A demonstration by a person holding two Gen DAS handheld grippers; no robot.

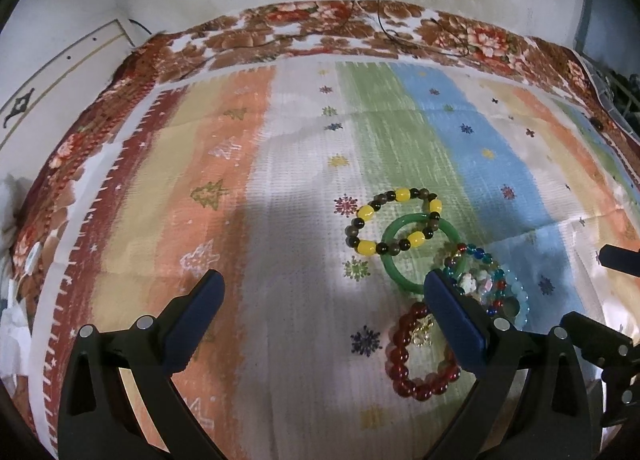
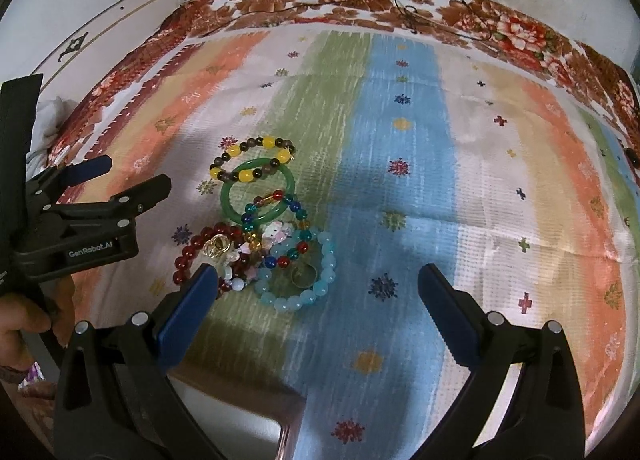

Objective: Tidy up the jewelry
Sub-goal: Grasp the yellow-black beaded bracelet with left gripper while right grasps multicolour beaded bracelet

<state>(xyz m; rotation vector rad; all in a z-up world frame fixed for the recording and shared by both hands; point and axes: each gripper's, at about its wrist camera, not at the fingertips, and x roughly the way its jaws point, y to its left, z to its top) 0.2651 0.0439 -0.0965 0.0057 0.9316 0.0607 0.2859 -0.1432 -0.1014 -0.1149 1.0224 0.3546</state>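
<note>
The left gripper (image 1: 322, 292) is held low over the striped cloth (image 1: 280, 164) with its jaws wide apart and nothing between them; in the right wrist view it is seen at the far left, gripped by a hand (image 2: 24, 324). Just right of it, the jewelry lies in one overlapping heap on the surface. A dark red bead bracelet (image 2: 192, 248) sits at the heap's left edge, with a small gold charm (image 2: 217, 246) on it. Behind it, a yellow-and-dark bead bracelet (image 2: 252, 160) lies across the rim of a green bangle (image 2: 258, 196). A multicolour glass bead bracelet (image 2: 280, 228) crosses the bangle's near rim, and a pale blue bead bracelet (image 2: 304, 276) encircles a metal ring (image 2: 303, 275). The right gripper (image 2: 316, 300) hovers near the heap, jaws fully spread, empty. Judgement: the bangle is rigid, smooth and probably brittle, best pinched across its free far rim; the strung beads are light, limp and inclined to roll, so a pinch over one clear strand is advised. Entanglement is likely if the topmost piece is not lifted first.
</note>
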